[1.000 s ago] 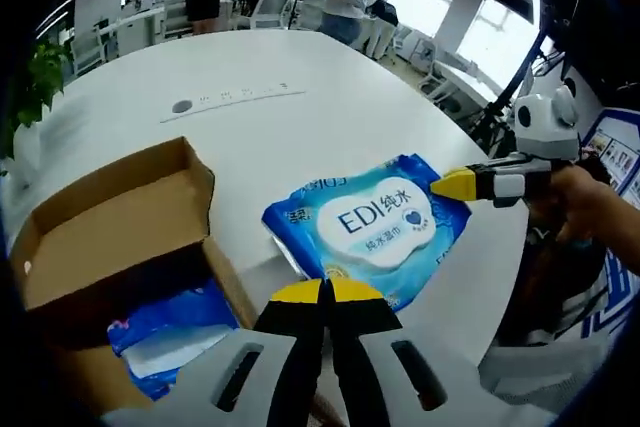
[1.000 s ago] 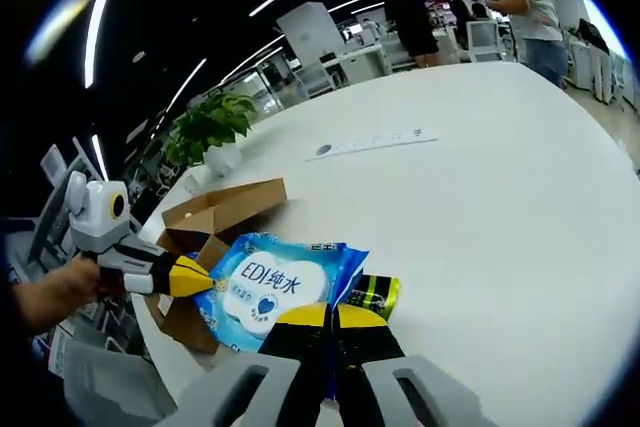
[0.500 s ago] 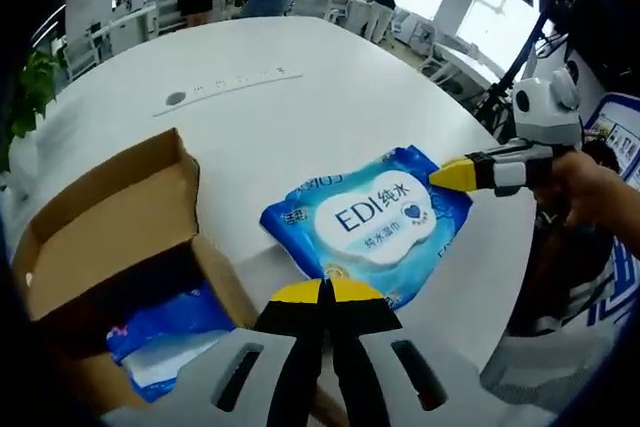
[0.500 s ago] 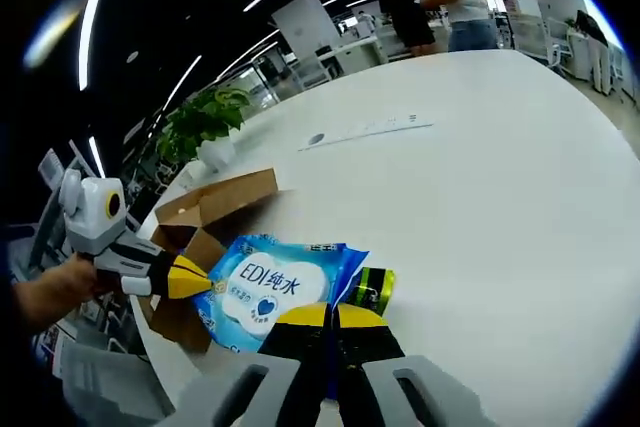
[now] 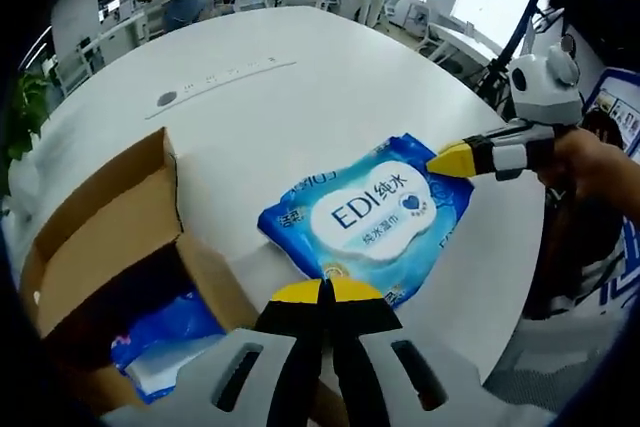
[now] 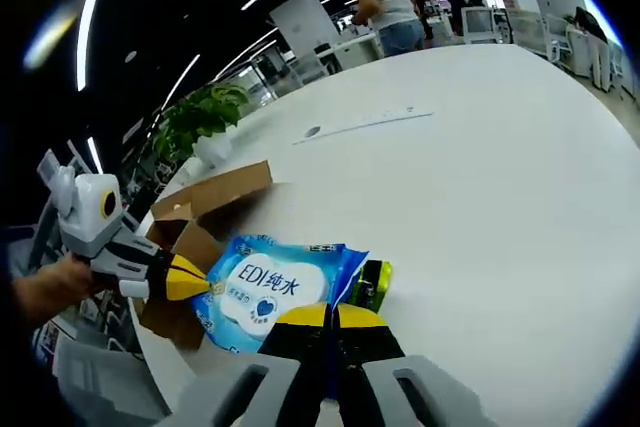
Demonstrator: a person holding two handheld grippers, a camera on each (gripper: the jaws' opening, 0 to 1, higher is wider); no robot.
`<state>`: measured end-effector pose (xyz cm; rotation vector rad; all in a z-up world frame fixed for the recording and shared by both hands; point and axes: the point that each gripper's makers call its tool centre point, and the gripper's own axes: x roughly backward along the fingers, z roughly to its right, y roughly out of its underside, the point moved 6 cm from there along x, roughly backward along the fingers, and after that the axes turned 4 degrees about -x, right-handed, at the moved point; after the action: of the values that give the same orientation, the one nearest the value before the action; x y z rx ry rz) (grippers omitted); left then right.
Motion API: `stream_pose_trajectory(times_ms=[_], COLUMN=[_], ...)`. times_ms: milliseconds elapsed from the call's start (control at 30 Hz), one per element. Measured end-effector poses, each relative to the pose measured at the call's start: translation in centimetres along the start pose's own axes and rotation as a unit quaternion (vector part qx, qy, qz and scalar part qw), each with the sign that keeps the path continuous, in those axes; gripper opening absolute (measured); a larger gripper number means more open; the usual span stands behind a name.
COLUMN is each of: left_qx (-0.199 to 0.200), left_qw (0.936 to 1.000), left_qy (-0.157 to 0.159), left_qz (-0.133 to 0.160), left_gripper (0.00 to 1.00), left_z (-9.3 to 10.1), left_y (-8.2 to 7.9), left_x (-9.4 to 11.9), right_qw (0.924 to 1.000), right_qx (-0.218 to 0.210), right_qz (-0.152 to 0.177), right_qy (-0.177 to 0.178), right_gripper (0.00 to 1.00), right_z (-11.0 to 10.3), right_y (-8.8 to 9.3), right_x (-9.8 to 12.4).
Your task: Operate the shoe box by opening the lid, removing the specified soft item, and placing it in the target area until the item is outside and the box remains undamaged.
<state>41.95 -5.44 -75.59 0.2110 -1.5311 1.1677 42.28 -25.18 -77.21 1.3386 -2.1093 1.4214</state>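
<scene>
The blue wipes pack point(image 5: 367, 215) lies flat on the white counter point(image 5: 300, 97), outside the cardboard shoe box point(image 5: 110, 247) and just beside its open flap. I judge that both tools pinch it by opposite edges so that the soft pack does not sag or drag.

The left tool point(image 5: 326, 292) has its yellow tips pressed together at the near edge of the pack, so it seems to grip this edge. The right tool point(image 6: 326, 315) is closed in the same way at the opposite edge, and in the left gripper view a hand point(image 5: 600, 172) holds it low and nearly level with the counter. Another blue pack point(image 5: 165, 337) rests inside the box. A small green item point(image 6: 371, 285) lies next to the pack.
</scene>
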Motion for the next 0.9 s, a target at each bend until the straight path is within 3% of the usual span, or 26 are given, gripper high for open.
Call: stream_pose_trajectory(times_ms=[433,767,900], left_qx=[-0.051,-0.123,-0.132], left_qw=[0.9984,0.9912,0.9897], left_qy=[-0.015,-0.034,-0.034], left_qz=[-0.017,-0.037,-0.045], left_gripper=[0.0,0.0,0.0], left_z=[0.6,0.8,0.8], left_y=[0.2,0.5,0.7], left_x=[-0.7,-1.2,-1.3], right_qw=[1.0,0.9999,0.9998], right_qx=[-0.004,0.003,0.011], right_qz=[0.008,0.011,0.011], right_qy=[0.002,0.005,0.008], right_gripper=[0.0,0.0,0.0], right_z=[0.7,0.8,0.8], right_y=[0.5,0.9,1.1], right_x=[-0.3,-0.6,-0.6])
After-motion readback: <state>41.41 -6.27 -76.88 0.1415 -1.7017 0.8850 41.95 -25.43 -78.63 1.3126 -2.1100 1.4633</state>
